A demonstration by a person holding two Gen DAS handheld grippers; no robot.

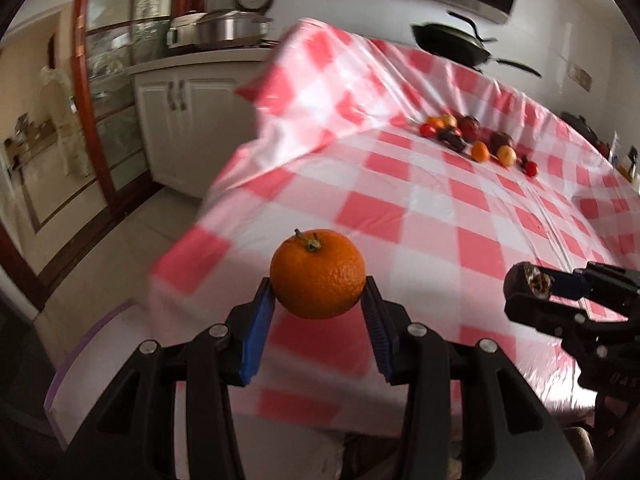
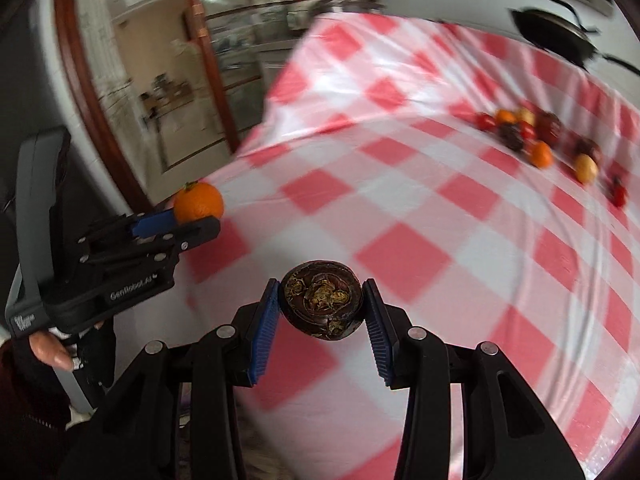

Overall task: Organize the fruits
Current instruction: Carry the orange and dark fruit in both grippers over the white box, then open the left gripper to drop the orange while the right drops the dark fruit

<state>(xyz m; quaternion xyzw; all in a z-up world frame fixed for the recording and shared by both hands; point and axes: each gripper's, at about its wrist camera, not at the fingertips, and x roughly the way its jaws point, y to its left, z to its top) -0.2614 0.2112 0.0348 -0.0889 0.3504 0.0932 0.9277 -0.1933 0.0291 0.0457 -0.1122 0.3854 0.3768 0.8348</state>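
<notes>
2 grippers are up in the air over the near end of the table, and each one pinches a fruit. The left gripper (image 1: 319, 300) has its 2 blue pads (image 1: 256, 334) pressed on the sides of an orange (image 1: 318, 273). The orange sits stem up, with a small green stem on top. The right gripper (image 2: 322, 307) has its blue pads tight on a dark round fruit (image 2: 322, 306). This dark fruit is purple-brown, and its dried leafy end faces the camera.

From the right wrist view, the left gripper is off to the left, near the table edge, and a hand (image 2: 48, 350) holds its handle. The 2 grippers are well apart.

Under them is a pink and white checked tablecloth (image 1: 420, 216). Far back on the cloth lies a bunch of other fruits (image 1: 472, 138), some orange, some red, some dark, close together. A black pan (image 1: 450, 42) sits at the far end of the table. White cupboards (image 1: 180, 128) stand to the left.
</notes>
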